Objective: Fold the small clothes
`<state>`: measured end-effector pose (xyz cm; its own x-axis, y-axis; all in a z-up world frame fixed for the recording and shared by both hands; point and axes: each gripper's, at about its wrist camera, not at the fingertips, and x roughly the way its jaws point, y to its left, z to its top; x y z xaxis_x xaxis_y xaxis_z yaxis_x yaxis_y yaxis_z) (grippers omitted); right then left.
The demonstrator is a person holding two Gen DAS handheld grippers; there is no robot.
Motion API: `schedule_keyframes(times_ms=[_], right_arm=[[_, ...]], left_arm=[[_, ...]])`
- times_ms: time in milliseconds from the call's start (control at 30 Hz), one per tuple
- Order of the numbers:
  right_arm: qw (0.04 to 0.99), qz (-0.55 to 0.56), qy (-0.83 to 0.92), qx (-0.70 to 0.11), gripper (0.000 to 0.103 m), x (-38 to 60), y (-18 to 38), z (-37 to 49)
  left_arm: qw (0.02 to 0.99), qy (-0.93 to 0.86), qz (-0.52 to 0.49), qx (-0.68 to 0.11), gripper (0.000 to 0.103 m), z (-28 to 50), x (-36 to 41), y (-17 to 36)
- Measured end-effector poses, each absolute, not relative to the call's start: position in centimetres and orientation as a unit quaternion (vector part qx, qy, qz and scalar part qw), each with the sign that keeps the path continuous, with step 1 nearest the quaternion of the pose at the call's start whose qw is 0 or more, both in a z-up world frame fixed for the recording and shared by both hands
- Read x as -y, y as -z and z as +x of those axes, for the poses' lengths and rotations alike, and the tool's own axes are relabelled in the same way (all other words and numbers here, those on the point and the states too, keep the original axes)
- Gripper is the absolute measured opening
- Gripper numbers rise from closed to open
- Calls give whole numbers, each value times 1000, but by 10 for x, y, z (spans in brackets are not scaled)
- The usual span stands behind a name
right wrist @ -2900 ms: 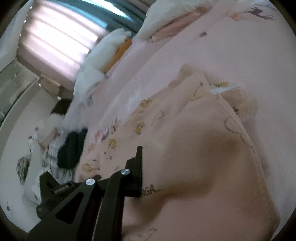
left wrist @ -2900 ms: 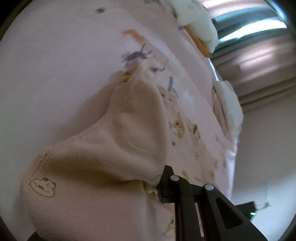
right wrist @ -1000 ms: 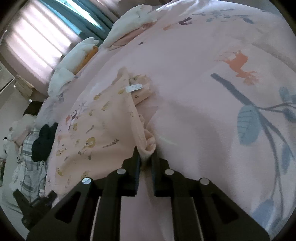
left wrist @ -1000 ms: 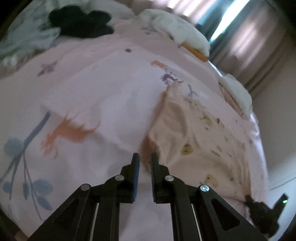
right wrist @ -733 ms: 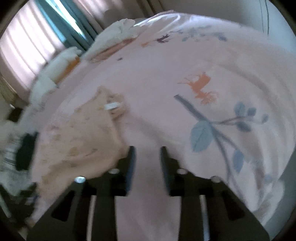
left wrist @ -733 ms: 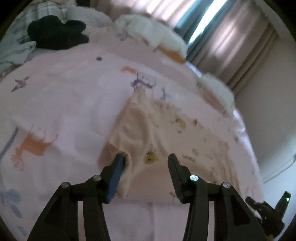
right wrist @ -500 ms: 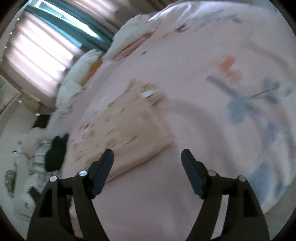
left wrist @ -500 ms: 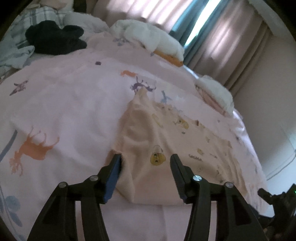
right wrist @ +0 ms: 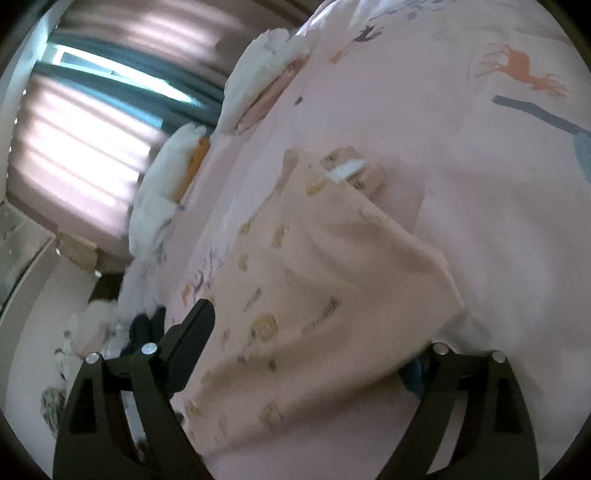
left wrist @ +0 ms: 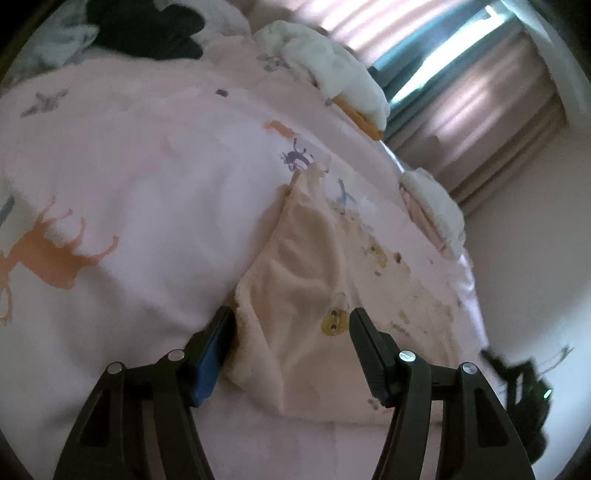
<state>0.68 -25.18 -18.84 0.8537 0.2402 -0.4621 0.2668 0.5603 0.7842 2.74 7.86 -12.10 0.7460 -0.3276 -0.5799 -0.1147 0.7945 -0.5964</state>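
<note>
A peach small garment (left wrist: 306,266) with little cartoon prints lies folded on the pink animal-print bed cover (left wrist: 147,166). My left gripper (left wrist: 291,332) stands over its near corner, jaws opening, the cloth lying loose between them beside the left finger. In the right wrist view the same garment (right wrist: 332,277) fills the middle, blurred, with a white label (right wrist: 345,170) at its far end. My right gripper (right wrist: 314,343) straddles its near edge with jaws opening wide. The cloth's edge hides part of its right finger, and neither pad presses on the cloth.
White folded piles (left wrist: 332,70) (left wrist: 432,199) lie along the bed's far side below striped curtains (left wrist: 480,92). A black garment (left wrist: 147,29) lies at the far left on checked cloth. A black device with a green light (left wrist: 517,376) shows at the right edge.
Both grippers were shut on the garment's near corners and have let go and spread apart. The garment now rests on the bed. The right view has swung left over the cloth.
</note>
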Motion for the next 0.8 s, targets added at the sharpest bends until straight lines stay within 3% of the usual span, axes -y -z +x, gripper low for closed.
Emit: schedule_keyframes(times_ms=[233,500,600,767,800], right_arm=[[848,473,9,-238,89,248,184,27],[882,406,47,-234,67,240,189,26],[877,421,52,-226,53,248,196,24],[863,448,73,-223,25,258,204,20],[859,455,74,-221,24,261,206,19]], left_arm=[[884,62,-294,-358,66,26,-78,123],[886,51,-276,-368,66,26,-75,124],[888,33,-256,-381,48,26,-75,124],[887,16,-256,-384,34,24,-78,128],[887,16,-255,-386,30,24,-79,129]])
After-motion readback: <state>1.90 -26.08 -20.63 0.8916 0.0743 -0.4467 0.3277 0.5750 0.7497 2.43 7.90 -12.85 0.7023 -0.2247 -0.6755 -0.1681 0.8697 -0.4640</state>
